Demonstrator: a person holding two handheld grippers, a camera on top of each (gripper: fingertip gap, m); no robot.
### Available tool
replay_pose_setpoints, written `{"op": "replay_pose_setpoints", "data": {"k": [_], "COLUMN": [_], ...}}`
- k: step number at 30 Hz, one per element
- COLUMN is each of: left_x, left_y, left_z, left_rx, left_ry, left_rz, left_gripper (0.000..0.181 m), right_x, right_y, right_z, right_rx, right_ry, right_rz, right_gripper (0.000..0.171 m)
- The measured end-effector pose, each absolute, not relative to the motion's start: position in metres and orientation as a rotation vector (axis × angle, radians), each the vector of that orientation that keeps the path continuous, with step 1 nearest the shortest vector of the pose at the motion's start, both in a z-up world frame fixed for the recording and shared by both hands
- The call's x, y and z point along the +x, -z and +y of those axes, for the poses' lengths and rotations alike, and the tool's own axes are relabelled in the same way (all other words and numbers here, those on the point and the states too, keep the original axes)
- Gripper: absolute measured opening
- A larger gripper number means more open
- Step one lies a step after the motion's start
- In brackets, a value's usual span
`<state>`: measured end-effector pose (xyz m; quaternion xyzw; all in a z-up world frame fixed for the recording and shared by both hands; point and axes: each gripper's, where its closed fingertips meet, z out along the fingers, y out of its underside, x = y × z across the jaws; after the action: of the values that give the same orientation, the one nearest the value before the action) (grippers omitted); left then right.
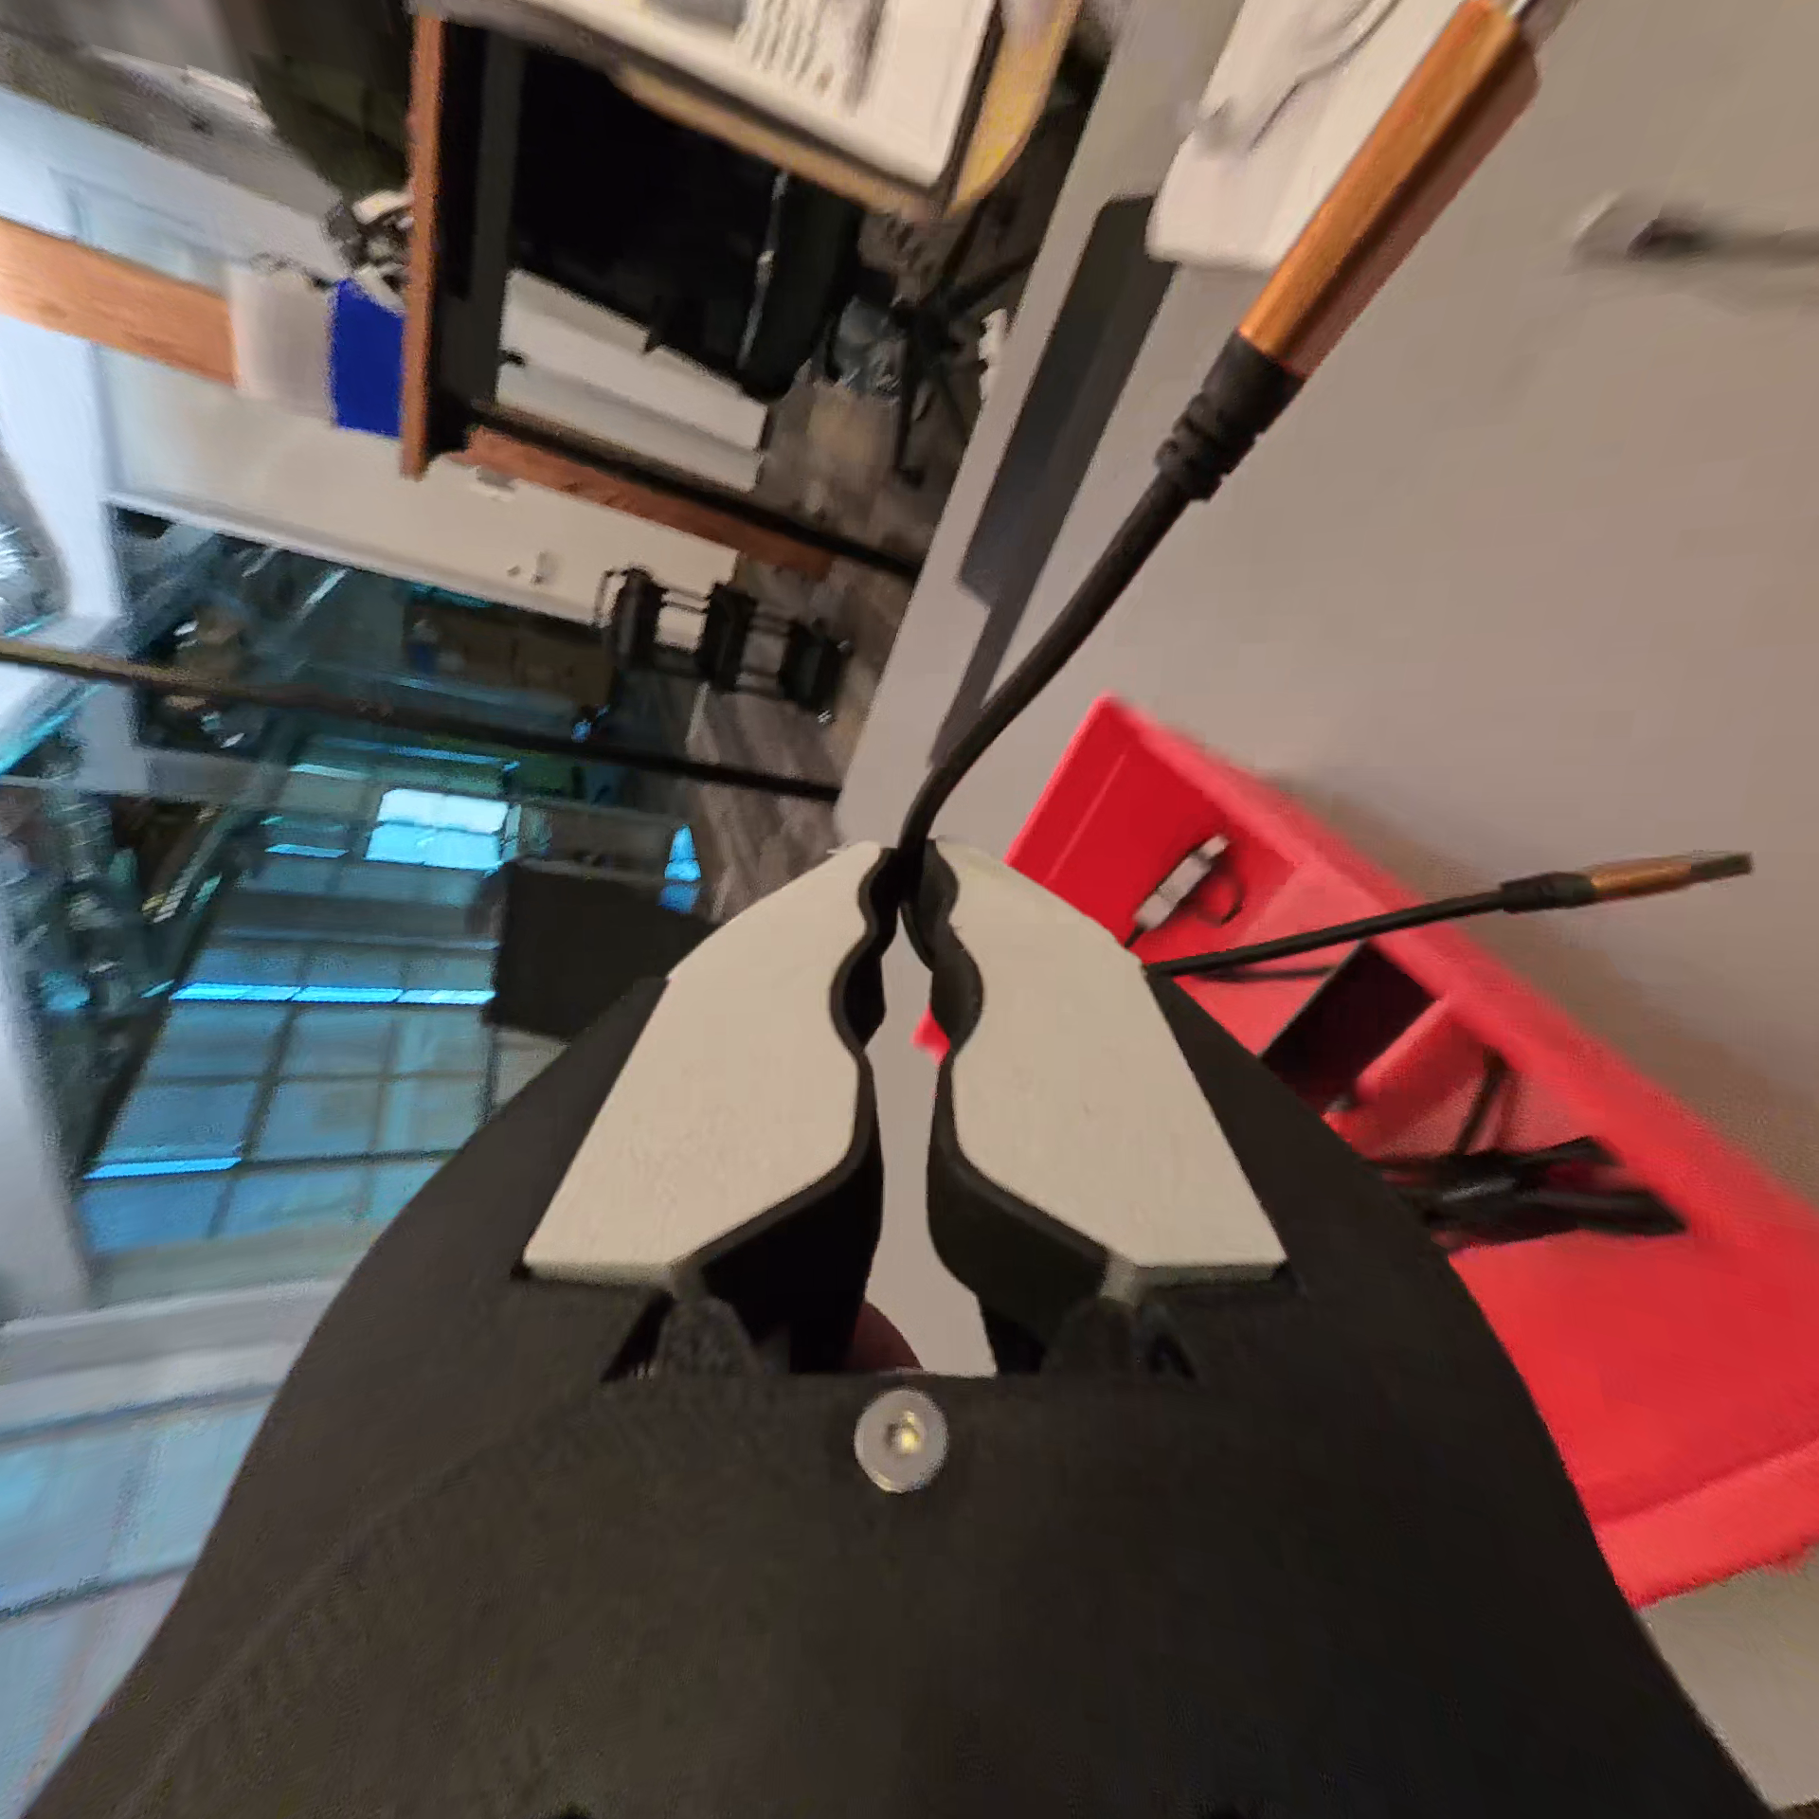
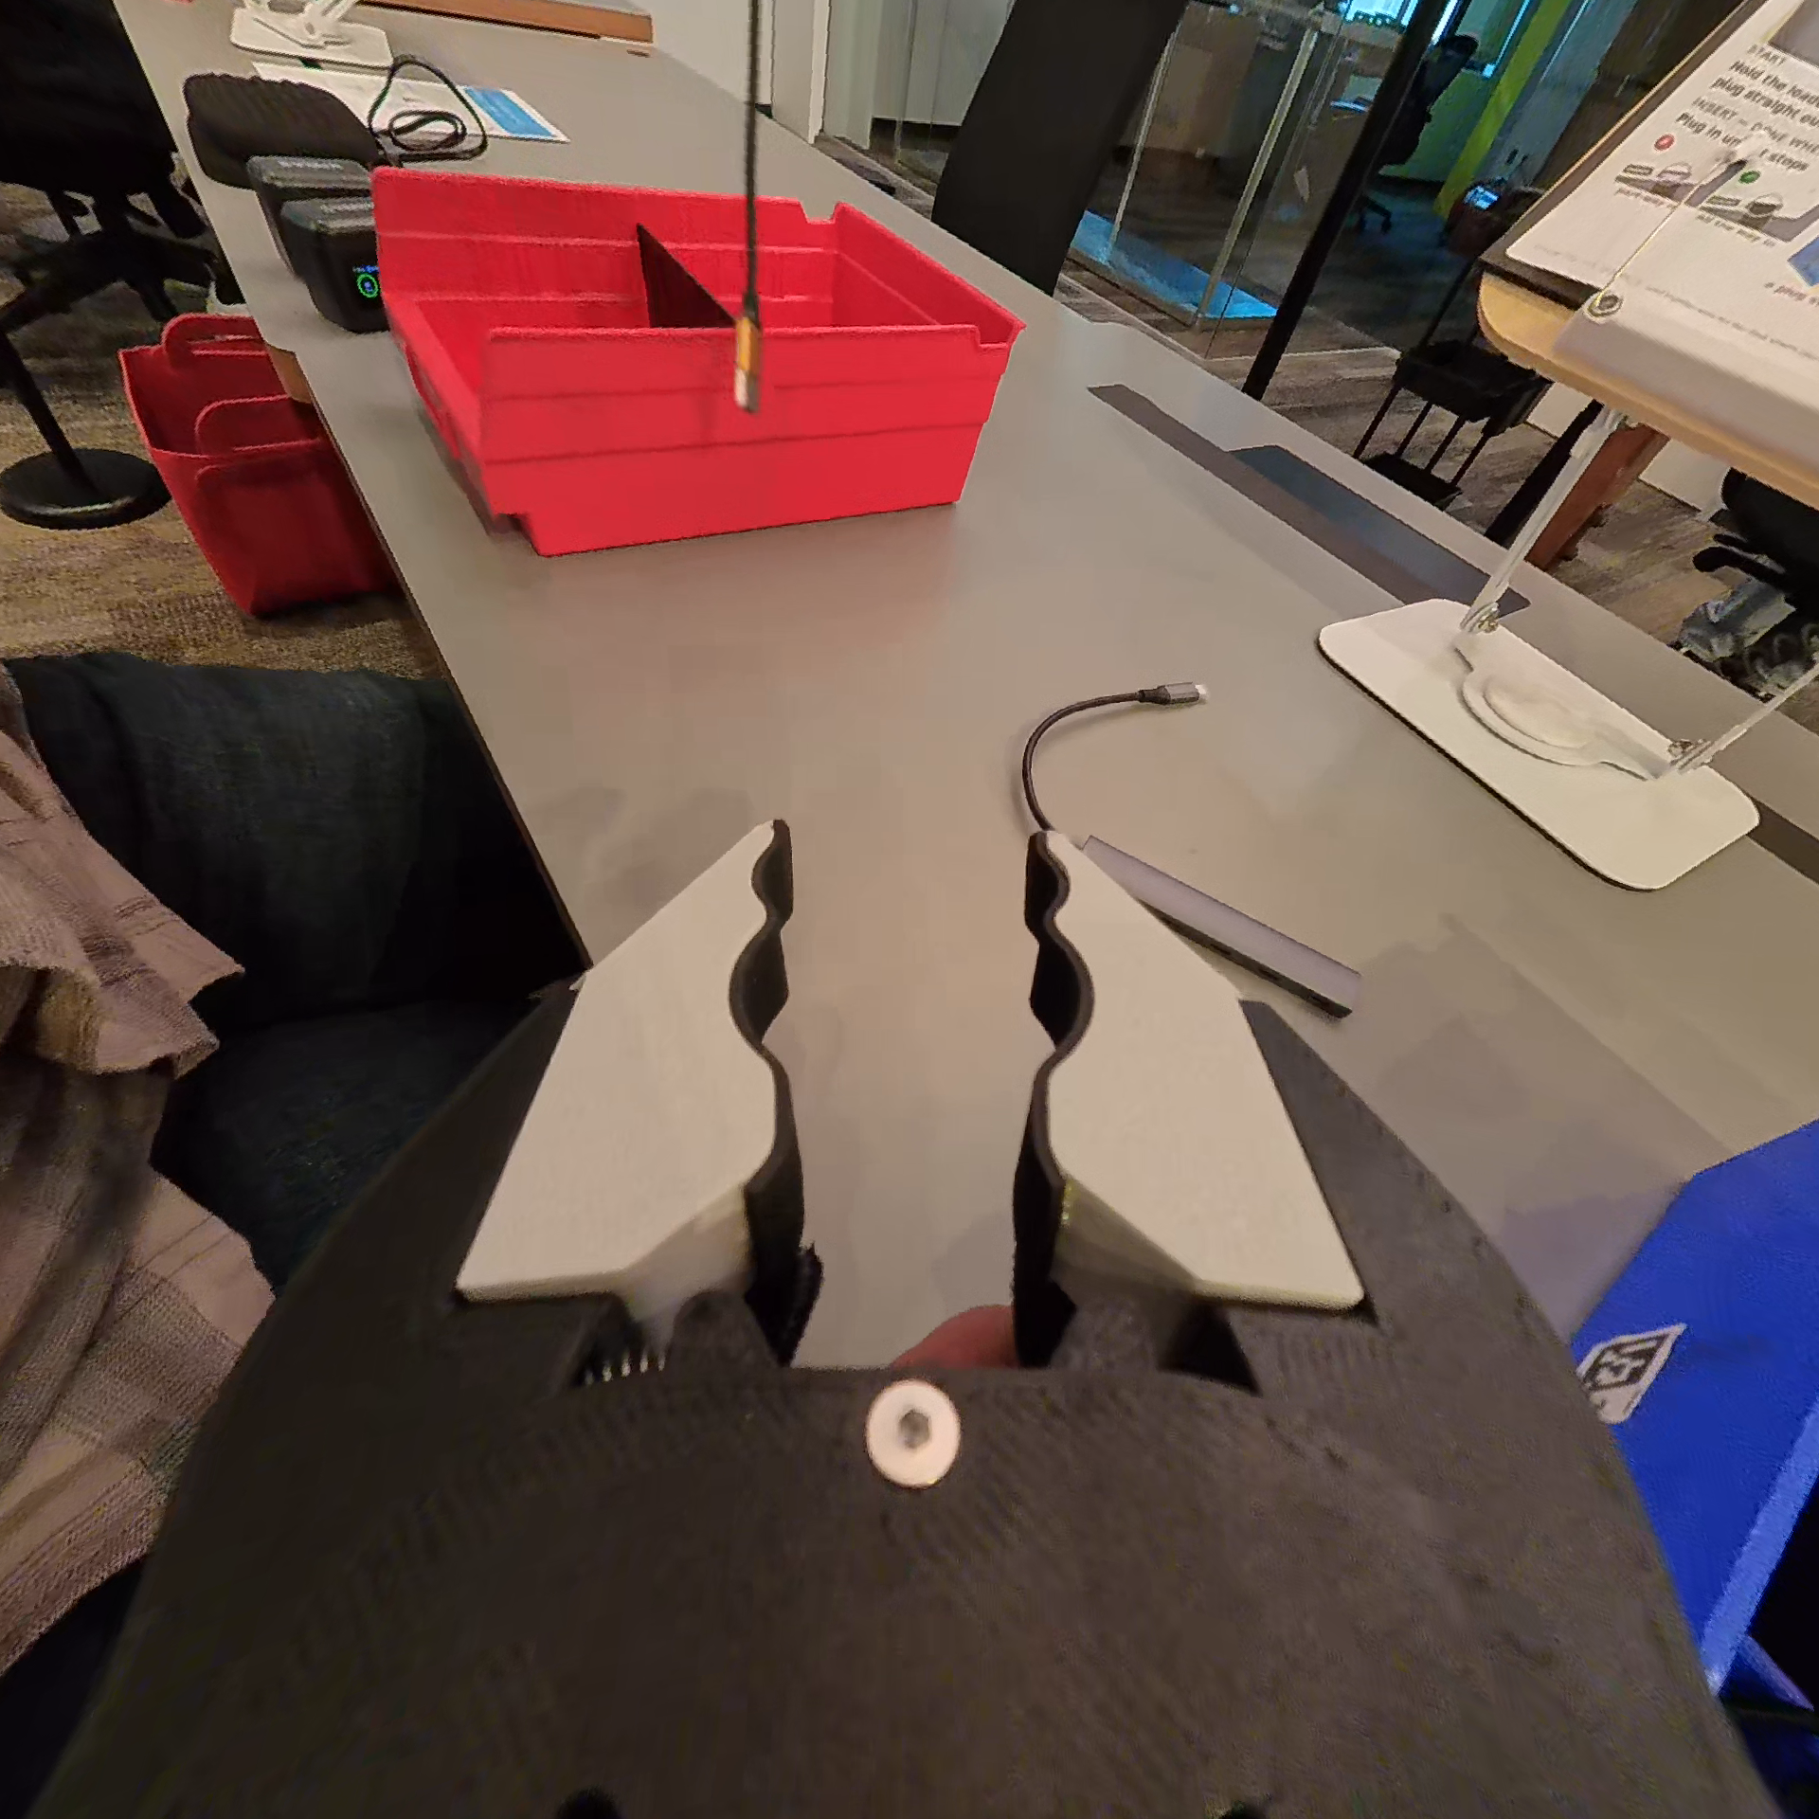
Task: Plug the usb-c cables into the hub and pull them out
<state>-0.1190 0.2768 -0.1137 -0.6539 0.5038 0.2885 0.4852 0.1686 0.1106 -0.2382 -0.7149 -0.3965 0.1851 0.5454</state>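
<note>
Left tongs (image 1: 910, 881) pinch black cable (image 1: 1063, 630); right tongs (image 2: 908, 866) apparently empty.

Printed writing stands on a white instruction sheet (image 2: 1718, 148) clipped to a tilted stand at the upper right of the right wrist view. It carries several lines of dark text, a red dot, a green dot and small diagrams. A blue paper slip (image 2: 512, 110) far back on the grey table (image 2: 886, 640) bears print too small to make out. A black-and-white square marker (image 2: 1629, 1368) sits on a blue block (image 2: 1723, 1427) at the lower right. A dark device (image 2: 330, 251) behind the red bin shows a small green-lit round display (image 2: 366, 285). The left wrist view is too blurred for any writing to be read.
</note>
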Motion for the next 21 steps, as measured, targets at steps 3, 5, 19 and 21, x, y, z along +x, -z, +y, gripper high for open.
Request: {"op": "replay_pose_setpoints", "data": {"k": [3, 5, 19, 21], "left_x": [-0.064, -0.034, 0.018, 0.012], "left_y": [0.144, 0.169, 0.327, 0.341], "left_z": [0.273, 0.271, 0.267, 0.266], "left_rx": [-1.677, -1.733, -2.232, -2.29], "left_ry": [-0.511, -0.427, -0.117, -0.118], "left_rz": [1.315, 1.39, 1.52, 1.53], "left_gripper": [0.003, 0.003, 0.003, 0.009], "right_x": [0.172, 0.175, 0.16, 0.155], "right_y": [0.24, 0.241, 0.271, 0.276], "right_z": [0.108, 0.108, 0.106, 0.107], "right_rx": [-1.702, -1.703, -1.753, -1.76], "right_ry": [-0.438, -0.437, -0.465, -0.456], "right_rz": [-0.94, -0.934, -1.043, -1.067], "right_gripper": [0.046, 0.046, 0.048, 0.048]}}
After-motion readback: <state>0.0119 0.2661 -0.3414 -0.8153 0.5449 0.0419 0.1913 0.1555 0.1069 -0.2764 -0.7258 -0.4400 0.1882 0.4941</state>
